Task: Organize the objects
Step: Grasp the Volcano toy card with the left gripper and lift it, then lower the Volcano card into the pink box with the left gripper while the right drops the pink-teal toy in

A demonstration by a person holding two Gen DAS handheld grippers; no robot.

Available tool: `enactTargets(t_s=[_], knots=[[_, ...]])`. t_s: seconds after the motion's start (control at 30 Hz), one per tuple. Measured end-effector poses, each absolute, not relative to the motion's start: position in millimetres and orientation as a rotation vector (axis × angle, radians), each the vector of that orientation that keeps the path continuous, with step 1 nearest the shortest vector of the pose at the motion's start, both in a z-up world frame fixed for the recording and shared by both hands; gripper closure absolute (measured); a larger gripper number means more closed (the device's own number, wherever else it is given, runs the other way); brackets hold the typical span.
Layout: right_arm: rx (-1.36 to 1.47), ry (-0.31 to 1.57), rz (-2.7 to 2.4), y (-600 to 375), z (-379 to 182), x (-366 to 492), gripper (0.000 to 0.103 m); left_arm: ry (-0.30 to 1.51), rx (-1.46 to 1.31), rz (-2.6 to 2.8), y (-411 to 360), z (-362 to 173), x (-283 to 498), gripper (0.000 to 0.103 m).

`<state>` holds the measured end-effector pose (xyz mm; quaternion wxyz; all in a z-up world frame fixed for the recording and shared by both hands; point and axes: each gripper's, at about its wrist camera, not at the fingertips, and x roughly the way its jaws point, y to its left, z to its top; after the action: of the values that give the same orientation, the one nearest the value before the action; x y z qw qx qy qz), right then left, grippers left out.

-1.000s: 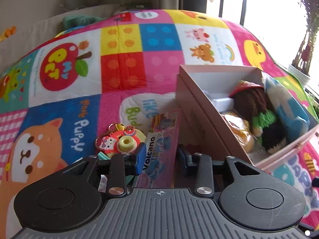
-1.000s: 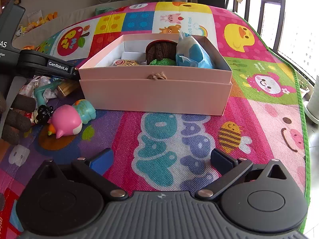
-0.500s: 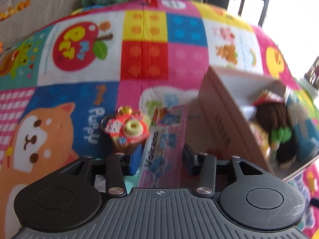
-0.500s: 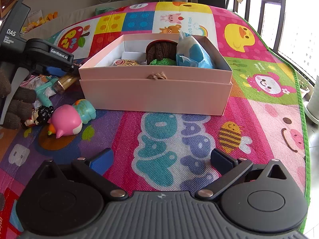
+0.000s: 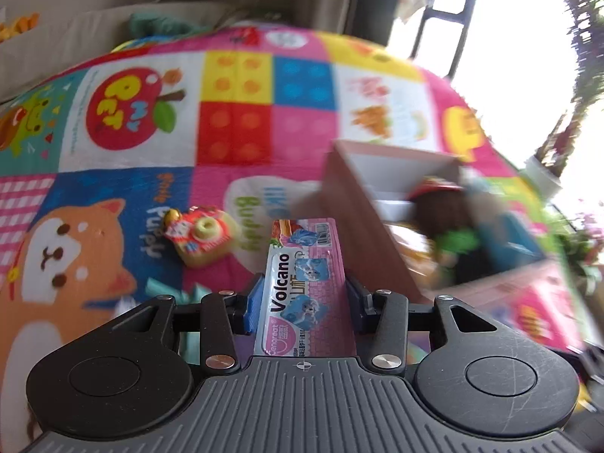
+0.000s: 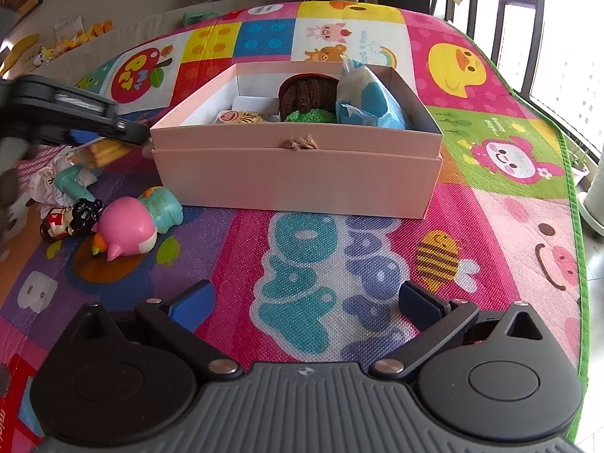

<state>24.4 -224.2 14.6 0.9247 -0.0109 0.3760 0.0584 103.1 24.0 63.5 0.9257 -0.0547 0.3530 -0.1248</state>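
Note:
My left gripper [image 5: 302, 302] is shut on a pink "Volcano" box [image 5: 304, 287] and holds it above the mat, just left of the pink storage box [image 5: 362, 222]. In the right wrist view the left gripper [image 6: 124, 132] is at the storage box's [image 6: 298, 173] left end. The storage box holds a brown-haired doll [image 6: 307, 94], a blue-white pouch [image 6: 366, 98] and a snack pack [image 6: 241, 117]. My right gripper [image 6: 305, 302] is open and empty above the mat, in front of the storage box.
A red-and-yellow toy camera [image 5: 200, 238] lies on the mat left of the held box. A pink bird toy [image 6: 124, 230], a teal toy [image 6: 162, 207], a small black-haired figure [image 6: 70, 219] and a teal toy on cloth [image 6: 71, 185] lie left of the storage box. A window is at the right.
My left gripper has lifted the Volcano box off the mat and risen beside the storage box. The toy camera stays on the mat. The right gripper has not moved.

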Motion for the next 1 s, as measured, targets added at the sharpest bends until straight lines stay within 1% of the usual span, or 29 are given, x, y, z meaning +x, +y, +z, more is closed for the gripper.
enactTargets(t_s=[0.13,0.3,0.43,0.53,0.63,0.73,0.87,0.9,0.93,0.97,1.0], knots=[[-0.035,0.771,0.12,-223,15,25,0.0,0.7,-0.125,-0.299,29,70,44,0.054],[-0.032,0.77,0.121,-223,15,25,0.0,0.789,-0.147,-0.438,31,47,-7,0.054],[-0.034,0.77,0.121,-223,15,25,0.0,0.796,-0.175,-0.361,46,28,-4,0.054],[-0.039,0.776,0.135,-221,16,26,0.0,0.756,-0.175,-0.261,59,30,6,0.054],[0.006,0.793,0.215,-217,23,30,0.0,0.764,-0.173,-0.246,66,30,11,0.054],[0.061,0.766,0.312,-204,37,34,0.0,0.781,-0.151,-0.278,65,27,6,0.054],[0.04,0.738,0.369,-174,46,53,0.001,0.775,-0.102,-0.295,59,24,-6,0.054],[0.039,0.752,0.378,-166,45,59,0.003,0.772,-0.094,-0.293,58,24,-8,0.054],[0.038,0.773,0.395,-160,43,65,0.009,0.77,-0.093,-0.291,57,23,-9,0.054],[0.033,0.797,0.411,-155,40,71,0.013,0.769,-0.095,-0.29,57,23,-10,0.054],[0.019,0.818,0.416,-149,37,75,0.023,0.768,-0.093,-0.289,57,23,-11,0.054]])
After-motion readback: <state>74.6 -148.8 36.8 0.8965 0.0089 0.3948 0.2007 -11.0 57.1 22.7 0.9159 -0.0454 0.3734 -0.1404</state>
